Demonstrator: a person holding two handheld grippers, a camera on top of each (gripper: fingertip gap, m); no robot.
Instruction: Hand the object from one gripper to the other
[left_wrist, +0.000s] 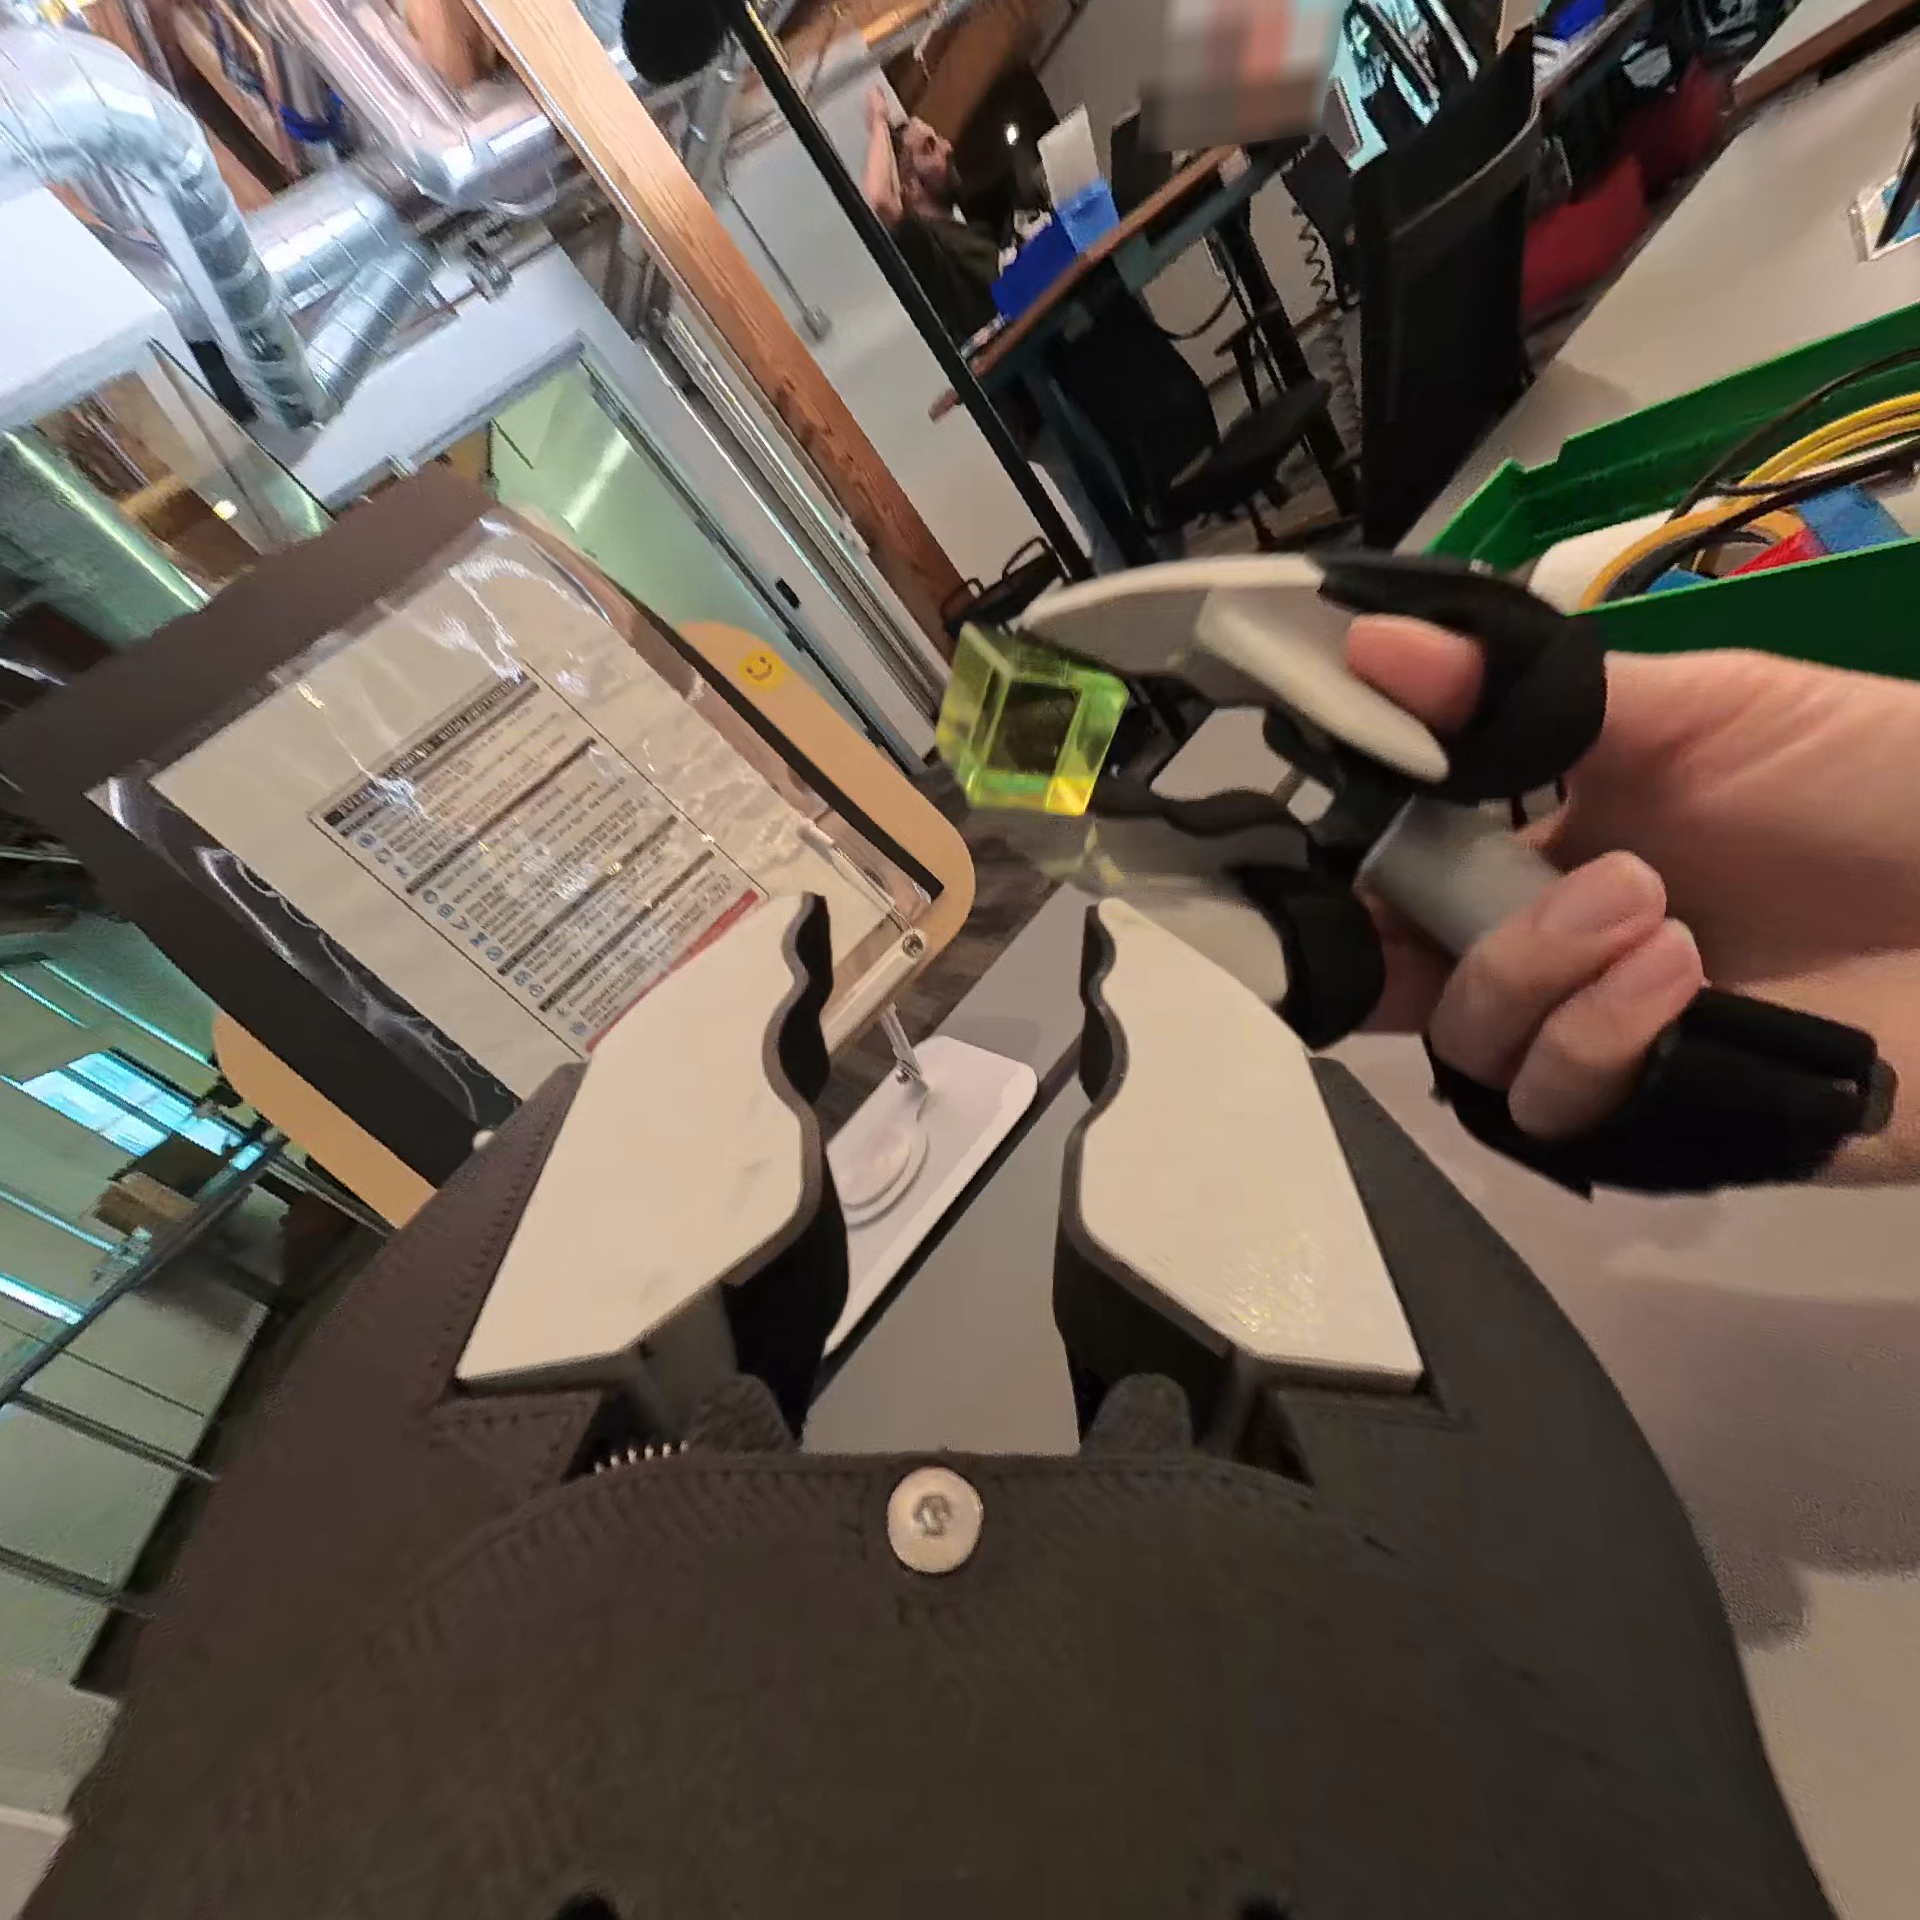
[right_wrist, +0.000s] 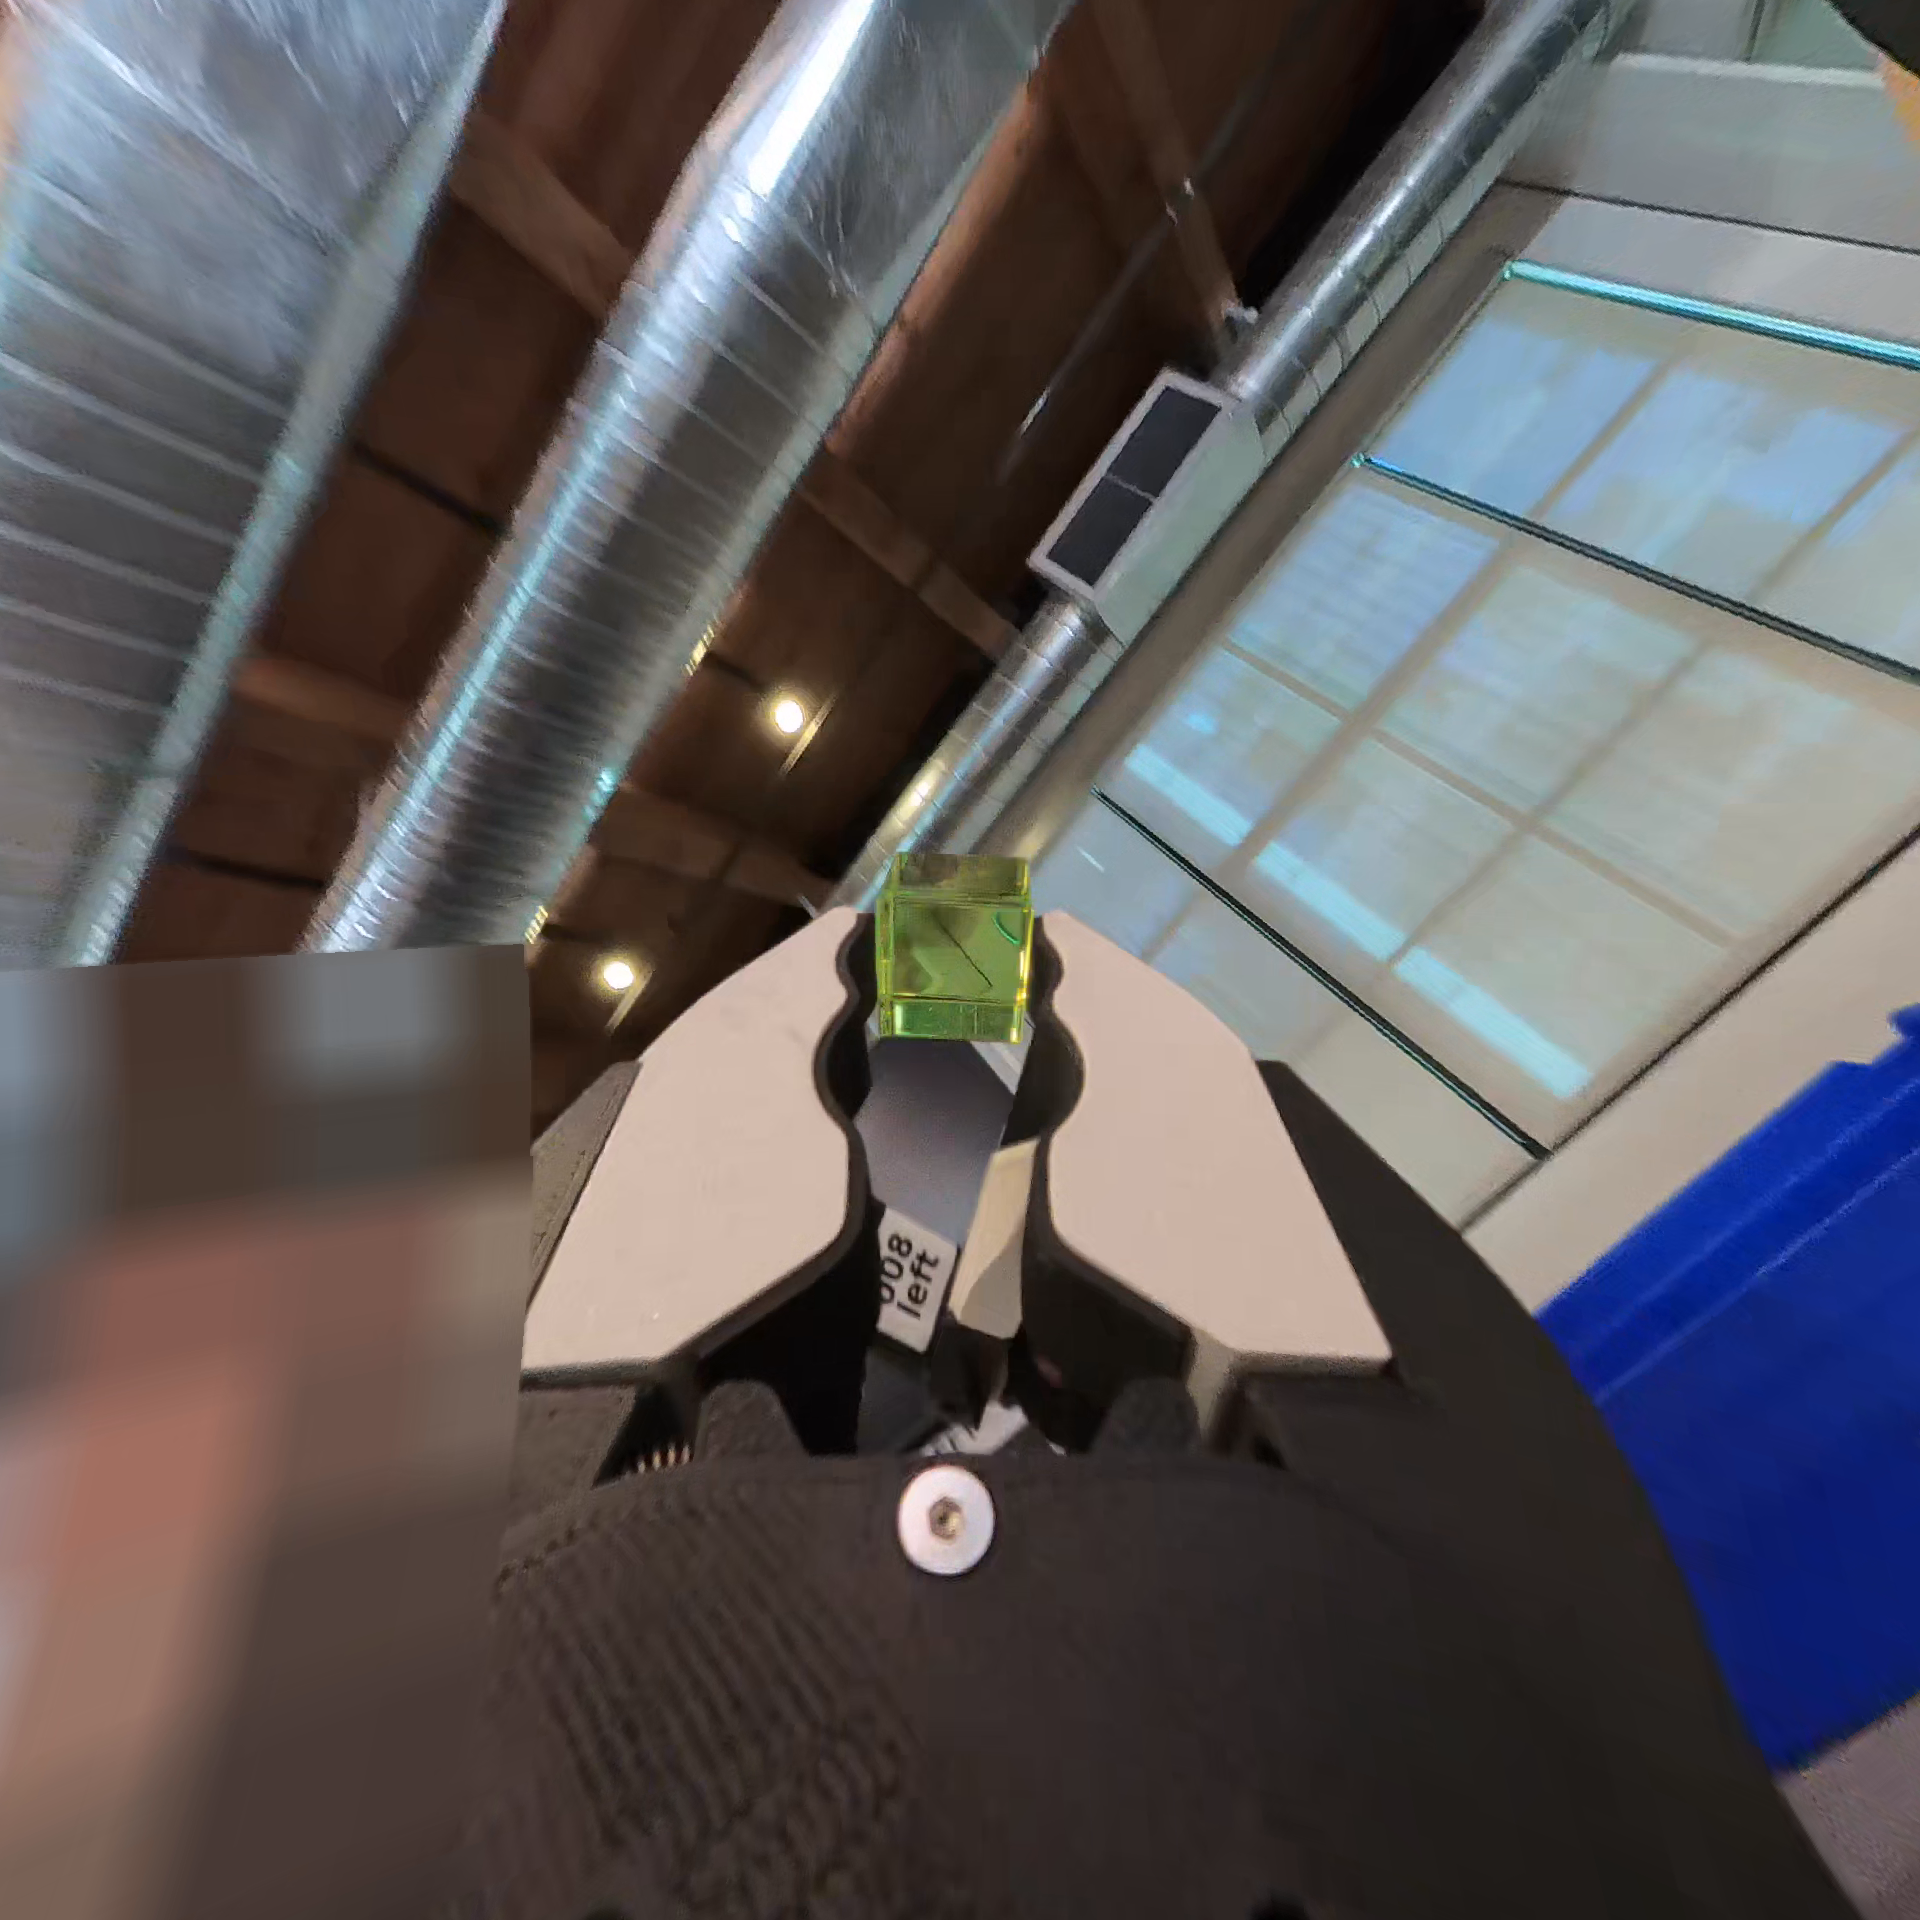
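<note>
Translucent yellow-green, the small cube (right_wrist: 954, 948) sits pinched at the very tips of the right gripper (right_wrist: 954, 961), whose two pale grey fingers (right_wrist: 727, 1132) press flat against its opposite sides; the cube is glossy and sharp-edged, and about half of it stands out past the fingertips. In the left wrist view the same cube (left_wrist: 1029, 732) hangs in the air above and just beyond the left gripper (left_wrist: 954, 935), apart from it and touching nothing but the right gripper (left_wrist: 1049, 717) that carries it. That gripper is held by a bare hand (left_wrist: 1621, 883) wrapped around a grey handle, with black straps looped over the knuckles. The left gripper stands open, a clear gap between its fingers (left_wrist: 675, 1143), and nothing lies between them. Each finger is a smooth matte grey plate with a wavy, scalloped inner edge lined in dark rubber, set on a black printed body with fine ribbed layer lines and a single silver screw (left_wrist: 934, 1518) at its centre. Behind the cube stands a clear plastic sign holder (left_wrist: 499, 831) with a printed sheet on a white base, and a green plastic bin (left_wrist: 1704, 520) holds coiled yellow cable. Overhead, ribbed silver ducts (right_wrist: 260, 416) run beneath brown wooden beams.
</note>
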